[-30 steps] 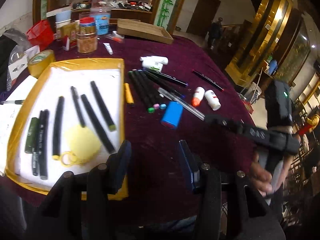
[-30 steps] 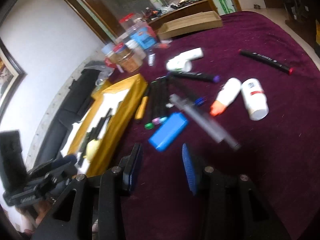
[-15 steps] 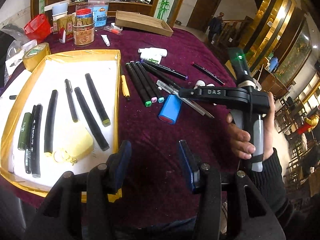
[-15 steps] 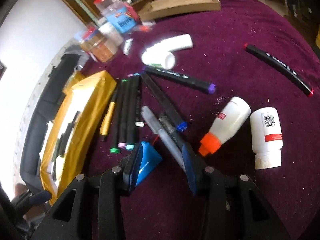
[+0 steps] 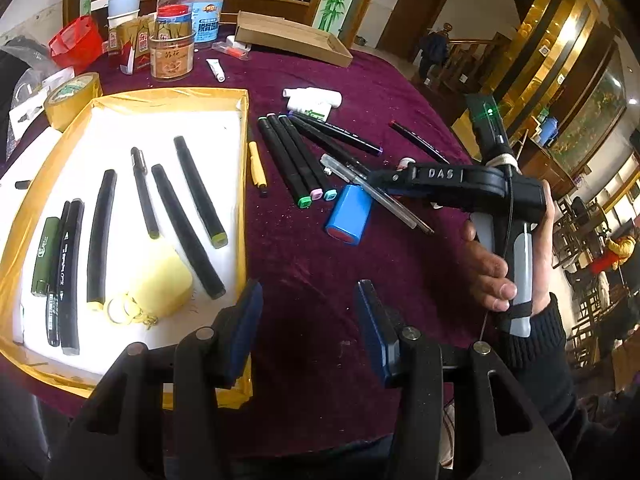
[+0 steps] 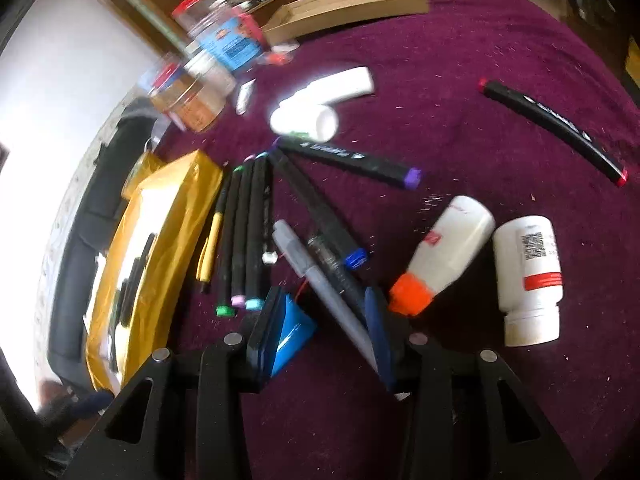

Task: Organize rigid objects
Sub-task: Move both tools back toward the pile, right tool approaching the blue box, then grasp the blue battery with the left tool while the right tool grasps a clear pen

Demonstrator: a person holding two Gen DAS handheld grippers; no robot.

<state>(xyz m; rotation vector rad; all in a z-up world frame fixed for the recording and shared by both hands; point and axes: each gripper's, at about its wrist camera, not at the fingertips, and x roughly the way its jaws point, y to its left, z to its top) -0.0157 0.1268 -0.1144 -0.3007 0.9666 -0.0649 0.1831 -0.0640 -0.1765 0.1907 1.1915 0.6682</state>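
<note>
A gold tray (image 5: 168,94) with a white liner holds several black markers, a green one and a yellow sponge (image 5: 160,284). My left gripper (image 5: 308,320) hangs open and empty above the maroon cloth beside the tray's near right corner. On the cloth lie three black markers (image 5: 292,160), a yellow pen (image 5: 257,168), a clear pen (image 5: 368,190) and a blue block (image 5: 349,214). My right gripper (image 6: 323,330) is open and low over the clear pen (image 6: 316,276). That pen runs between its jaws, and the blue block (image 6: 290,330) sits against the left finger.
An orange-capped white bottle (image 6: 448,248) and a red-labelled bottle (image 6: 528,276) lie right of the right gripper. A purple-tipped marker (image 6: 348,158) and a red-tipped marker (image 6: 554,128) lie farther back. Jars, a tape roll (image 5: 72,96) and a cardboard box (image 5: 292,38) line the far side.
The right gripper came in from the right and dropped low over the clear pen and blue block, then held there. The left gripper barely moved.
</note>
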